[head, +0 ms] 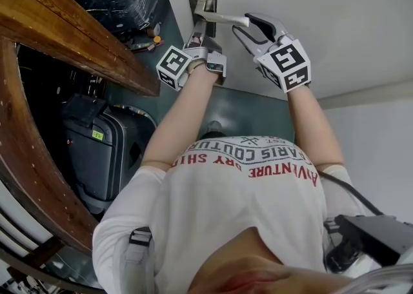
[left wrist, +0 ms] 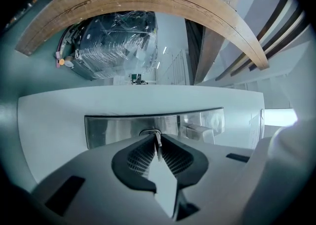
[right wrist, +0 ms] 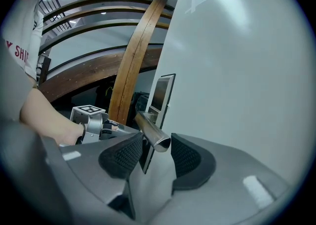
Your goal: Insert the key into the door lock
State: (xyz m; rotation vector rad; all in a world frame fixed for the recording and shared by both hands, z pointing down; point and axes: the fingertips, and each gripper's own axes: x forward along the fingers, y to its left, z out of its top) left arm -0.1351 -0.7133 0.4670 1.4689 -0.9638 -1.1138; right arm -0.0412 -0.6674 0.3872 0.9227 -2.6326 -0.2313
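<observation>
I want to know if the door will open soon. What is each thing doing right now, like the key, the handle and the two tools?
Left tool: shut on the key.
Key: pinched edge-on, tip at the keyhole in the lock plate.
Right tool: open, jaws either side of the door handle.
Door handle: between those jaws, not clamped.

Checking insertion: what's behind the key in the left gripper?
Metal lock plate, with the keyhole at the key's tip. The left gripper's pads cover the key's head; depth can't be judged.

Thin key [left wrist: 158,146] at steel door lock [left wrist: 118,130]
</observation>
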